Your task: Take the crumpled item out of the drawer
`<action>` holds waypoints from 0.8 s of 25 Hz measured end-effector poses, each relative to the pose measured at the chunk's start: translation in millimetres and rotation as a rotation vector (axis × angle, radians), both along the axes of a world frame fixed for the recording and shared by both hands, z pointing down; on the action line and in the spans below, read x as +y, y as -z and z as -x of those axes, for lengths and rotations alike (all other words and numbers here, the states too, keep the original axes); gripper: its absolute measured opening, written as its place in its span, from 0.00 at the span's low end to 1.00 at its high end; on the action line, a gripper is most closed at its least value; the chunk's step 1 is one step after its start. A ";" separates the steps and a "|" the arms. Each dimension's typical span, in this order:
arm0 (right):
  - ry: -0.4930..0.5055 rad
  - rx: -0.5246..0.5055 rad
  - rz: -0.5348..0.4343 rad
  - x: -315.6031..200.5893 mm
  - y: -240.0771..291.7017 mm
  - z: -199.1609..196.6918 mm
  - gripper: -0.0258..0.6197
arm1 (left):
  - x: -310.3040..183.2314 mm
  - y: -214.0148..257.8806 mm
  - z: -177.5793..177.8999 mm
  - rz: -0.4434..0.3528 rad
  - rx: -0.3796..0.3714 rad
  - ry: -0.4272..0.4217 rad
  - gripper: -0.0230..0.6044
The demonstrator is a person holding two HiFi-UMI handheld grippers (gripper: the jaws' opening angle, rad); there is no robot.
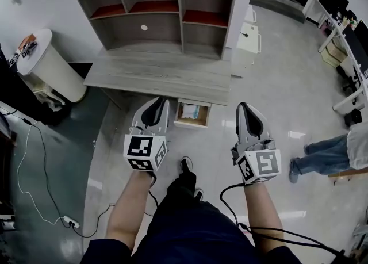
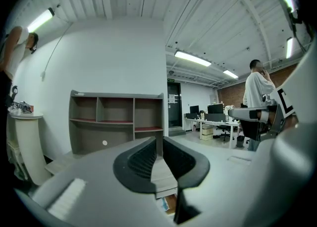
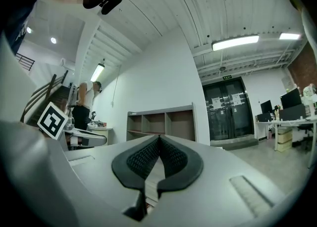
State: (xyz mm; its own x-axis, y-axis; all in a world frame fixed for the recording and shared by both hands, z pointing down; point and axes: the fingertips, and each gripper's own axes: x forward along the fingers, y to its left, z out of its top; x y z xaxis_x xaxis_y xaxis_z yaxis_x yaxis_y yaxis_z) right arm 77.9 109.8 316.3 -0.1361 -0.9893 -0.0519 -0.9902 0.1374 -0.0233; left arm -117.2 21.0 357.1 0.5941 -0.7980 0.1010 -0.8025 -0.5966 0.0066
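Observation:
A small wooden drawer (image 1: 202, 123) stands pulled out below the front edge of the grey desk (image 1: 161, 76). Inside it lies a pale, crumpled item (image 1: 190, 111), also glimpsed low between the jaws in the left gripper view (image 2: 165, 205). My left gripper (image 1: 156, 103) hovers just left of the drawer, its jaws a narrow slit apart with nothing between them (image 2: 159, 139). My right gripper (image 1: 244, 107) hangs to the drawer's right, above the floor, its tips touching and empty (image 3: 159, 137).
A grey hutch (image 1: 161, 10) with open shelves sits on the desk. A white round cabinet (image 1: 49, 64) stands at the left, with cables (image 1: 34, 165) and a power strip (image 1: 69, 221) on the floor. Another person's legs (image 1: 322, 153) are at the right.

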 end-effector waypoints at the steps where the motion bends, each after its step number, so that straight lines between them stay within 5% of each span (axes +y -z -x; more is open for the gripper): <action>1: -0.001 0.007 0.010 -7.2 -2.8 -2.3 0.05 | -9.7 -4.4 -3.1 0.004 -0.001 -0.001 0.11; 6: -0.004 0.034 0.060 -54.8 -19.9 -11.8 0.05 | -65.5 -38.7 -17.0 0.021 -0.040 -0.014 0.11; 14: -0.017 0.054 0.156 -133.0 -42.6 -29.3 0.05 | -130.2 -134.9 -32.5 0.191 -0.109 -0.048 0.11; 20: -0.023 0.058 0.218 -175.4 -62.7 -37.4 0.05 | -155.8 -177.2 -42.2 0.179 -0.226 -0.120 0.11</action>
